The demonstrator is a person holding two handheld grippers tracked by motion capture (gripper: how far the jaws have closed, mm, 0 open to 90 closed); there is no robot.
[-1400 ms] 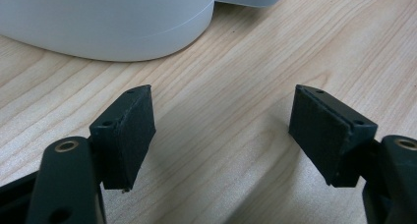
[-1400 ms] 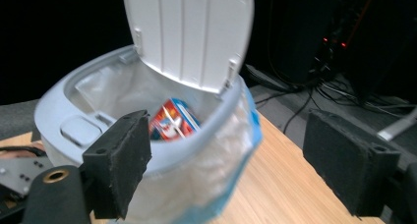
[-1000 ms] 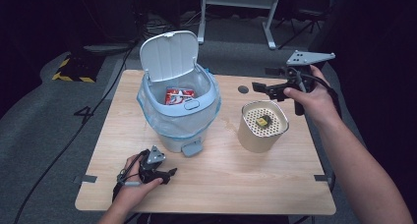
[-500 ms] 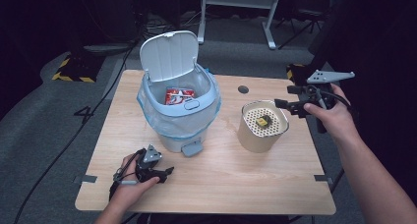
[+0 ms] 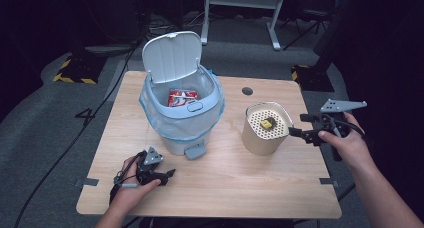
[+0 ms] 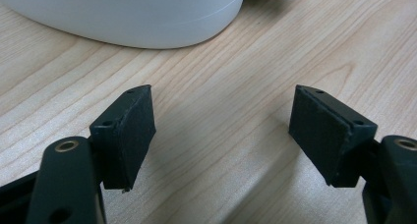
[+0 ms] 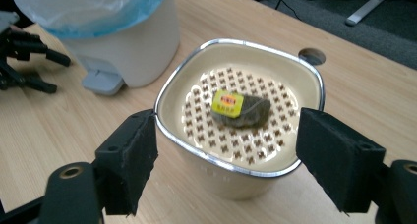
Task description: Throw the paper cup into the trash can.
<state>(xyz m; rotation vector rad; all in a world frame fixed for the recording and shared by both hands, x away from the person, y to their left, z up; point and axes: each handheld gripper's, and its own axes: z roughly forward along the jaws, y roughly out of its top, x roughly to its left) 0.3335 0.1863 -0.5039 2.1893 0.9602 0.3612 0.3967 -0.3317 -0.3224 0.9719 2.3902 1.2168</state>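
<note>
A cream container (image 5: 260, 140) with a perforated insert stands right of centre on the wooden table (image 5: 240, 188). A dark tea bag with a yellow tag (image 7: 243, 111) lies on the insert. My right gripper (image 5: 298, 125) hovers just right of the container and points at it. Its jaws have just been closing, they stand open, and nothing is pressed between them (image 7: 226, 157). A pale blue pedal bin (image 5: 182, 113) with its lid (image 5: 172, 55) raised holds a red wrapper (image 5: 181, 98). My left gripper (image 5: 167, 177) rests open on the table near the bin's base (image 6: 137, 17).
The bin's foot pedal (image 5: 195, 150) sticks out toward the front. A round cable hole (image 5: 247, 91) sits in the table behind the container. The table's right edge lies close under my right hand. Dark floor, cables and a stand surround the table.
My right gripper has come down and toward the front, from behind and right of the cream container to beside it. The left gripper has stayed put.
</note>
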